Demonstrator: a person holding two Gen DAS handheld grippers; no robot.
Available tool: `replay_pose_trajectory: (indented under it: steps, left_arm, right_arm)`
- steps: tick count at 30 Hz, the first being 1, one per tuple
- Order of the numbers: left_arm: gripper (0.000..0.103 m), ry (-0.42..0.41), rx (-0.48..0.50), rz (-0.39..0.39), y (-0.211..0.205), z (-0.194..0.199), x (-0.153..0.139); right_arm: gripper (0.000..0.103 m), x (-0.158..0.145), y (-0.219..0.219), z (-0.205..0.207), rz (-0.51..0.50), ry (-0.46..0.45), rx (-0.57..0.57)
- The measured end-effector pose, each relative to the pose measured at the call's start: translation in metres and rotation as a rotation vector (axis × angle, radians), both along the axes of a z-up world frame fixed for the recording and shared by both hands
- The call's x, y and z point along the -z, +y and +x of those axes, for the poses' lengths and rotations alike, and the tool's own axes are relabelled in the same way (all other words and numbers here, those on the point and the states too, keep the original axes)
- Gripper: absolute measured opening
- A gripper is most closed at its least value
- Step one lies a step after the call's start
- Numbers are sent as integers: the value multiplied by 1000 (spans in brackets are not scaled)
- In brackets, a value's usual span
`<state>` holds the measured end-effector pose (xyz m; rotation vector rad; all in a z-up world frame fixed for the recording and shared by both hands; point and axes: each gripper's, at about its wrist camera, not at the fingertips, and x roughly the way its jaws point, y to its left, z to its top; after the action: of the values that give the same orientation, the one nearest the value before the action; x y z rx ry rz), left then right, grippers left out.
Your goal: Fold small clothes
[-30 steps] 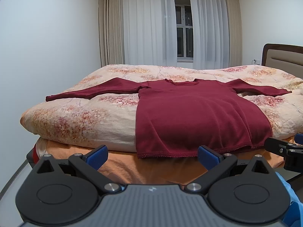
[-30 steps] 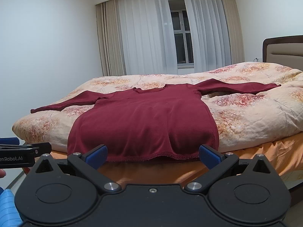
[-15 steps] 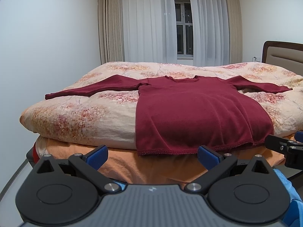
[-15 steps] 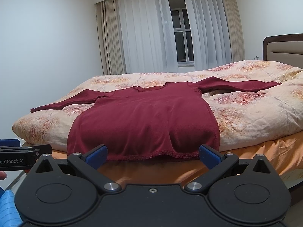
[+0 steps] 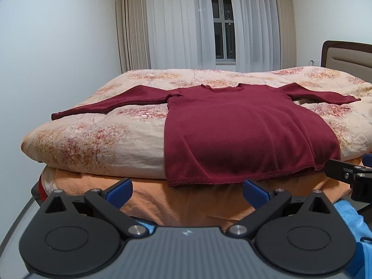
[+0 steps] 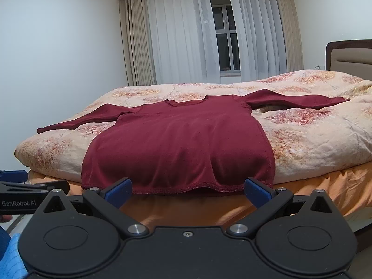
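One maroon sweater (image 5: 234, 130) lies flat on the quilt (image 5: 97, 139); two claws, left claw (image 5: 186, 191) and right claw (image 6: 187, 191), released.

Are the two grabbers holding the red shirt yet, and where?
No. The left gripper and right gripper are both open and empty, short of the red shirt lying spread on the bed.

Both the left tool (image 5: 186, 189) and right tool (image 6: 187, 188) are black, blue-padded, silver-screwed; one reads "GenRobot.AI".
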<state>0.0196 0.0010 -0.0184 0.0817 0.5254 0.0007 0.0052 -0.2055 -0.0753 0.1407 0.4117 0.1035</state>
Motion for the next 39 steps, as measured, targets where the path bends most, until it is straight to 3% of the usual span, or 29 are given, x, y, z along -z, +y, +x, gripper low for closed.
replay_pose_trajectory:
  steps: [13, 21, 28, 39]
  left_arm:
    - [103, 94, 11, 0, 3, 27, 15]
    - [103, 153, 27, -35, 6, 65, 11]
    - [103, 116, 67, -19, -5, 123, -13]
    - [103, 43, 86, -2, -45, 255, -44]
  right_arm:
    - [103, 7, 4, 25, -13, 68, -24]
    - [103, 7, 1, 54, -14, 80, -54]
    - [103, 5, -26, 102, 43, 73, -32]
    - [103, -3, -107, 192, 119, 18, 43]
